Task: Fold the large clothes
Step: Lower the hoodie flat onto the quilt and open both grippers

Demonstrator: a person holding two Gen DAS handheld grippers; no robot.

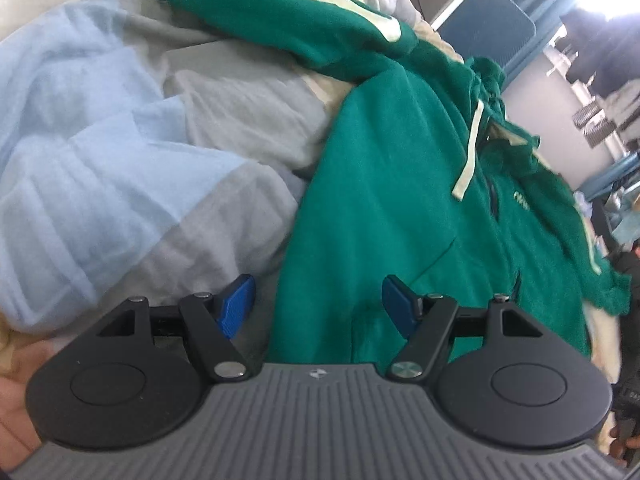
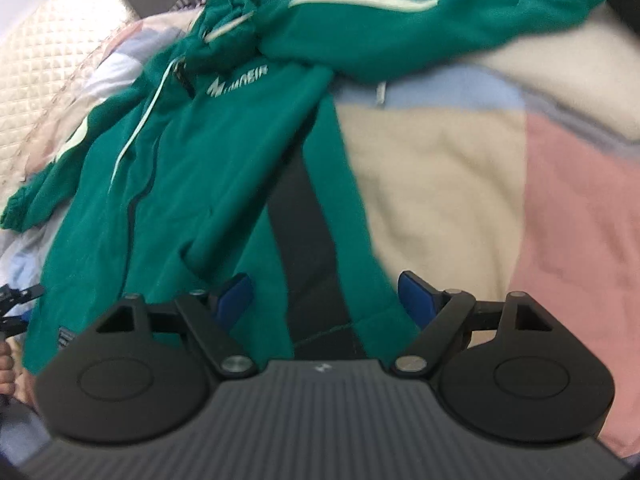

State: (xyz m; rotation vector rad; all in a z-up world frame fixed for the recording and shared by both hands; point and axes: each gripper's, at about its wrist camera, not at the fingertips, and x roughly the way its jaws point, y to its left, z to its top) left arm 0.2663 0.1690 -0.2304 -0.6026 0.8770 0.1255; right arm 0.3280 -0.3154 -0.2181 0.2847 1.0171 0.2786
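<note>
A green hoodie (image 1: 384,184) lies spread on a patchwork blanket (image 1: 120,128), its hood toward one o'clock in the left view and eleven o'clock in the right. The left gripper (image 1: 318,300) hangs over the hem edge at six o'clock, jaws apart and holding nothing. The right gripper (image 2: 326,298) hangs over the other hem corner, jaws spread wide, a dark stripe (image 2: 304,232) of the hoodie between them, ungripped.
</note>
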